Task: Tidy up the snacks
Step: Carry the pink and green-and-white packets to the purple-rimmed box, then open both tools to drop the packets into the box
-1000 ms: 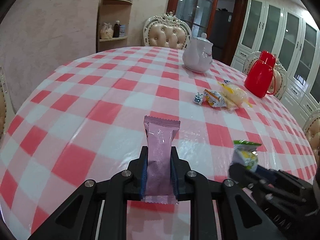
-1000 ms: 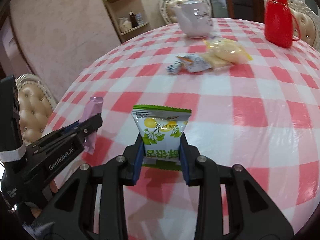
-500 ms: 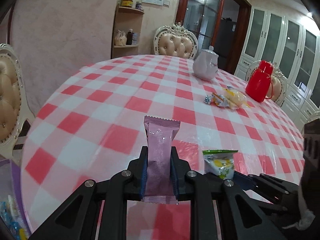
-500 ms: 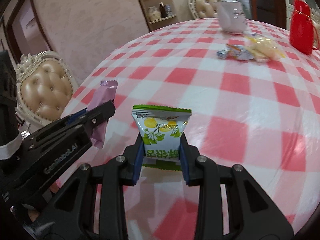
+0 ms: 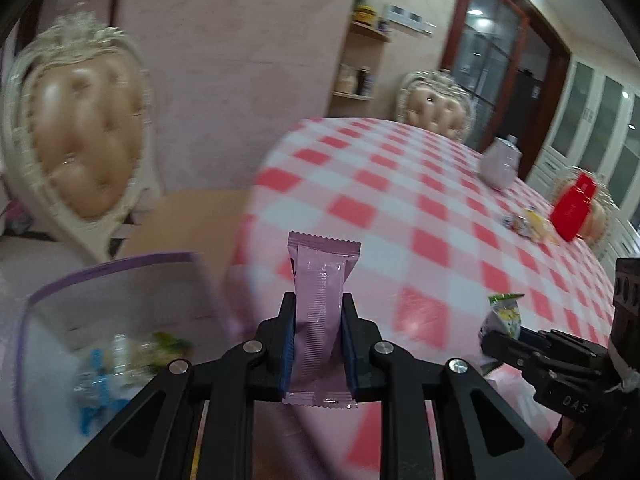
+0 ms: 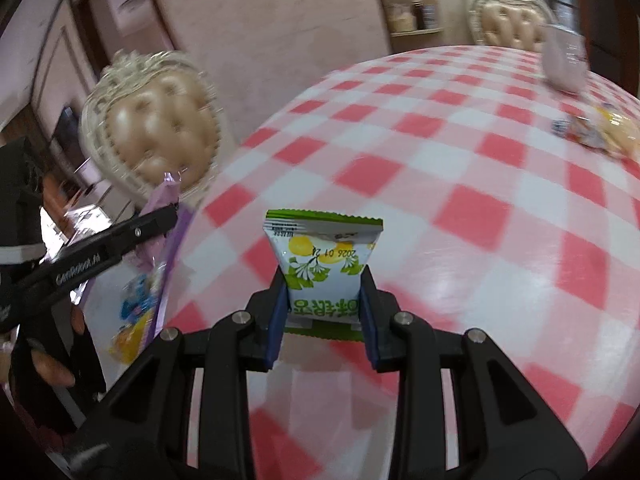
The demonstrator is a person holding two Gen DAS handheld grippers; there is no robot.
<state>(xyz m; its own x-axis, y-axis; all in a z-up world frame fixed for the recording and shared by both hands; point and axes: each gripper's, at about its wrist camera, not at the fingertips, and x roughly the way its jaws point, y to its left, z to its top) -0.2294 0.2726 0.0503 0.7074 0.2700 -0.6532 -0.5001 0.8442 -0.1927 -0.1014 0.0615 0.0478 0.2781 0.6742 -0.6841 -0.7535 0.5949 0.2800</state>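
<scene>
My left gripper (image 5: 318, 312) is shut on a pink snack bar (image 5: 320, 304), held upright over the table's left edge. It also shows in the right wrist view (image 6: 160, 216). My right gripper (image 6: 322, 292) is shut on a green and white snack packet (image 6: 324, 268), held above the checked table (image 6: 460, 184). That packet shows in the left wrist view (image 5: 505, 314). A clear bin with a purple rim (image 5: 108, 264) stands below the table's left edge and holds several snacks (image 5: 120, 354). More snacks (image 5: 528, 222) lie far across the table.
A padded chair (image 5: 80, 152) stands behind the bin. A white teapot (image 5: 500, 164) and a red jug (image 5: 572, 208) stand at the table's far side. A second chair (image 5: 436, 106) and a wall shelf (image 5: 360, 68) are beyond it.
Both grippers have swung left toward the table's edge with their snacks. The purple-rimmed bin and the near chair have come into view. The frames are blurred by motion.
</scene>
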